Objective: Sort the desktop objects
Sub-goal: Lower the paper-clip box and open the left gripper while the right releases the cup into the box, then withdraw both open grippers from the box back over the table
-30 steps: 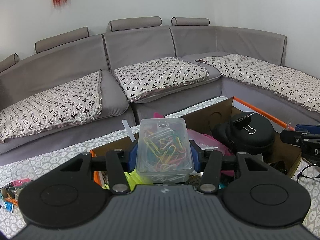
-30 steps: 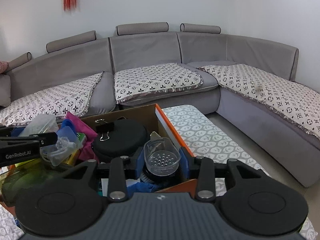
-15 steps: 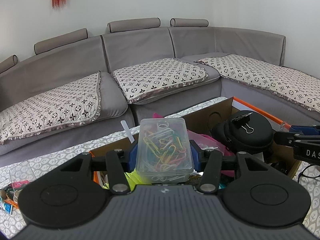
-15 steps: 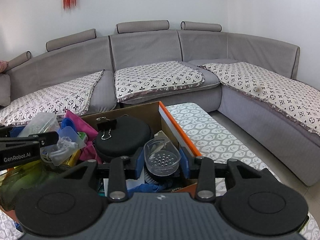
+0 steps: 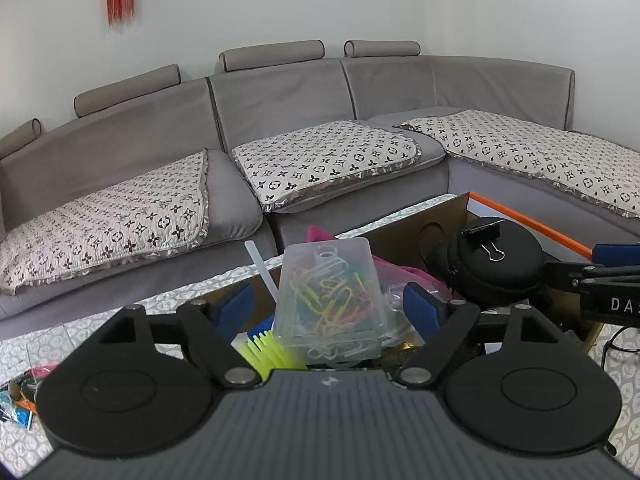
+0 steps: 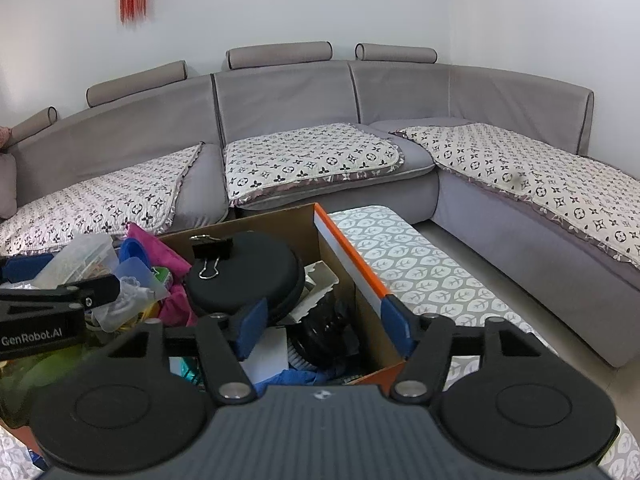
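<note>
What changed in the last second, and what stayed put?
Both tools opened. The left tool let go of the paperclip box, now tilted between its fingers. The right tool dropped its clear cup, now out of sight. The black case with its binder clip stayed.

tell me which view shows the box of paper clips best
The left wrist view. The box of paper clips sits centred between the open left gripper, its coloured clips plain to see. In the right wrist view the box is off at the left edge, partly hidden behind the left gripper's arm.
</note>
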{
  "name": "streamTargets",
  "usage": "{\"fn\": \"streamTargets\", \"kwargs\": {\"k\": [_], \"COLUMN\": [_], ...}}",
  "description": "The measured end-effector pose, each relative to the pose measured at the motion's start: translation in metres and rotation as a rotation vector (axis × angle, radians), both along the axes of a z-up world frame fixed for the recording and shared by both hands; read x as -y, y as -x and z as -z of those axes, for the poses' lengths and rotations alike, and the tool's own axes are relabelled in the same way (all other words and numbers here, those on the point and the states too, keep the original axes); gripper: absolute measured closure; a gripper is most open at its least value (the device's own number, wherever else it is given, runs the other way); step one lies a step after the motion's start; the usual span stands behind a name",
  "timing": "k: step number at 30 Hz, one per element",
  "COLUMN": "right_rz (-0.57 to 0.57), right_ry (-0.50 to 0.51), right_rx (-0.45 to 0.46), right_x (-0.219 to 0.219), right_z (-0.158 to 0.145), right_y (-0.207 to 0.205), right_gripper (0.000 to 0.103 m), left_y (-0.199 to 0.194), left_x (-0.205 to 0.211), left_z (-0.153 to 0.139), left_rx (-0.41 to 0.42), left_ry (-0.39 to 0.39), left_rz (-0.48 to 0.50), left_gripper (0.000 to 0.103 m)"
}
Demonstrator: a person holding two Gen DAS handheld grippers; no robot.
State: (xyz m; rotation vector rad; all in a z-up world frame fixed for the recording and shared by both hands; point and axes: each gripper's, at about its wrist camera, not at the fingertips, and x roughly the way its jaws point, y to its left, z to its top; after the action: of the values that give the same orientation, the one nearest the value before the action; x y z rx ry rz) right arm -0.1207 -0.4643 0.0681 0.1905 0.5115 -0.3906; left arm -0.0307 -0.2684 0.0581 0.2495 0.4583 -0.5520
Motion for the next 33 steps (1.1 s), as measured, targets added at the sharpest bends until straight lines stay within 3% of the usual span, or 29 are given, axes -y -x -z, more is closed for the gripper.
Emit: {"fn": "streamTargets", "kwargs": {"k": [3,8,25,28,33], "right_rz": [-0.002,-0.003,-0.022,-0.022,-0.036], "right_ry": [0.000,0.008,0.018,0.013,0.017], "right_rx": [0.001,0.010,0.023,0.033,0.038], "right_x": [-0.002,-0.006,-0.024,-0.029,-0.039], "right_z": [-0.001,-0.005,-0.016,-0.016,-0.015], "right_y": [0.000,0.002,0.014,0.020,0.024], "right_gripper": [0.039,0.035,0.028,0.019,0.016], "left_y": [0.001,0.005,0.014,0.016,0.017], "left_x": [0.001,-0.001,-0.011,-0.016,-0.023], "left_z": [0.000,-0.001,-0.010,-0.009,-0.008], "left_rx": [0.008,0.031,0.056,0.058,0.043], "left_ry": [-0.004,0.005,0.026,0.027,0.043], "left_rz": [0.000,0.004,-0.004,-0.008,-0.023], "left_gripper": [0.019,0.005,0.000,0.000,0.000]}}
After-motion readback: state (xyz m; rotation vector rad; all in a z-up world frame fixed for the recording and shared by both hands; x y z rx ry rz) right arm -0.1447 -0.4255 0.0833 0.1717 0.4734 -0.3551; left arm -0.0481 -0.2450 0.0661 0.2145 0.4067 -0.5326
